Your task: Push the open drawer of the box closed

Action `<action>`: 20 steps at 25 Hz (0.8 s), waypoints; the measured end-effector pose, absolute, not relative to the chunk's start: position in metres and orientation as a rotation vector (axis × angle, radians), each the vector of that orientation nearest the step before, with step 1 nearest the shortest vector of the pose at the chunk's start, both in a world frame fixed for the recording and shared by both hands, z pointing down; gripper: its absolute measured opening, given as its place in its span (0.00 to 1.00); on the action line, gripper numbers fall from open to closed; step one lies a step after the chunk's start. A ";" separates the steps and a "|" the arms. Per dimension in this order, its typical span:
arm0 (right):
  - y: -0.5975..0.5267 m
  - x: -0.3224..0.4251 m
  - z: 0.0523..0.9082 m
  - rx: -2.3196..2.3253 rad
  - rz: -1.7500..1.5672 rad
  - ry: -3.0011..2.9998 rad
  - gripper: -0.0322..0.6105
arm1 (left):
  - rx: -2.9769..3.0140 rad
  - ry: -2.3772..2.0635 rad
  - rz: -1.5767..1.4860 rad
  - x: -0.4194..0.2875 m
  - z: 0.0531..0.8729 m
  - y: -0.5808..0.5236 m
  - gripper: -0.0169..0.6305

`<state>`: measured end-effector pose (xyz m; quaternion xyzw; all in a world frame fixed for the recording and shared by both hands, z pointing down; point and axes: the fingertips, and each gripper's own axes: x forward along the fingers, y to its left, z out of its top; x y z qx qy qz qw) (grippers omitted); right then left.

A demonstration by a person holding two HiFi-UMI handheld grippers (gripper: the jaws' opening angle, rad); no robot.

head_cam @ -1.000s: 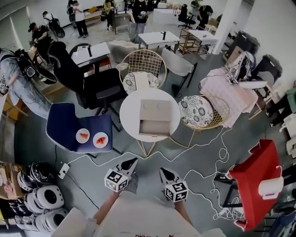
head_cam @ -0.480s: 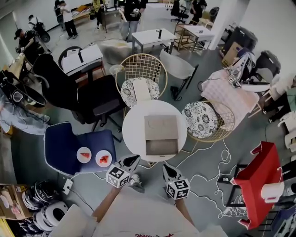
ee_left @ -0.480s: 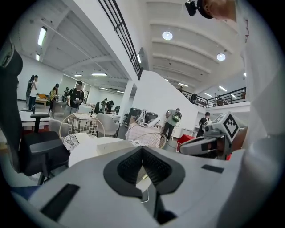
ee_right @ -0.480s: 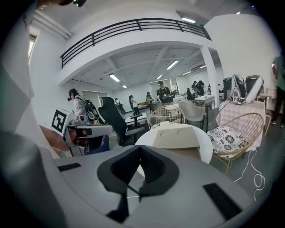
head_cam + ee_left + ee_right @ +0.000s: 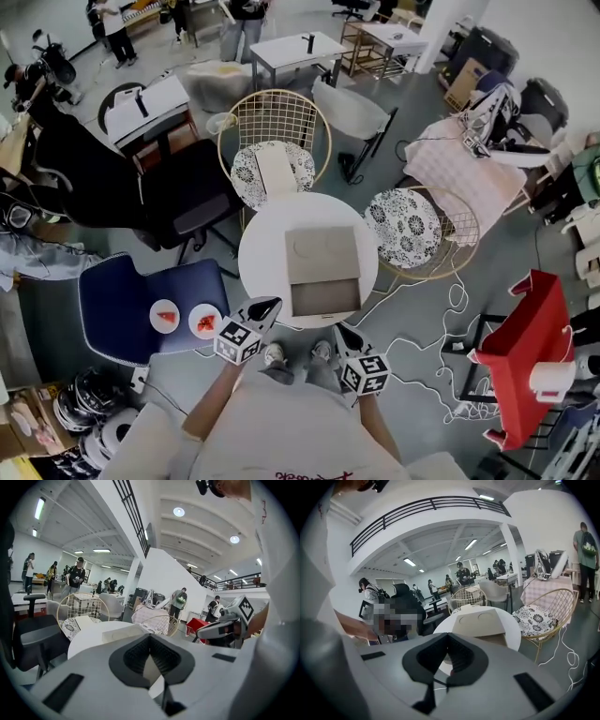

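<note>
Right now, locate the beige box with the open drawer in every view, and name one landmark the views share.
Head view: box at centre on the round white table, drawer open toward the picture's bottom.
Left gripper view: box low, left of centre.
Right gripper view: box at centre, just below the middle.
Shared landmark: the round white table under the box, seen in all three views.

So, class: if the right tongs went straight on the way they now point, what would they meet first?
Probably the open drawer of the beige cardboard box on the round white table. The right tongs, shut and empty, aim at it, though depth is unclear.
</note>
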<state>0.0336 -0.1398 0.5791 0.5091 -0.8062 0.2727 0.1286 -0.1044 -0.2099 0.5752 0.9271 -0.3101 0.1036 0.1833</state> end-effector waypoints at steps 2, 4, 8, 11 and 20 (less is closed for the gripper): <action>-0.151 0.037 0.581 1.448 0.793 -2.352 0.07 | 2.603 -0.895 0.298 -0.100 0.577 -0.222 0.04; -0.154 0.040 0.584 1.409 0.809 -2.351 0.07 | 2.576 -0.915 0.304 -0.096 0.581 -0.222 0.05; -0.163 0.043 0.594 1.358 0.826 -2.346 0.07 | 2.526 -0.935 0.316 -0.093 0.593 -0.223 0.04; -0.167 0.045 0.607 1.325 0.845 -2.330 0.07 | 2.490 -0.937 0.333 -0.090 0.609 -0.224 0.04; -0.142 0.050 0.658 1.260 0.981 -2.236 0.07 | 2.443 -0.901 0.406 -0.080 0.662 -0.246 0.04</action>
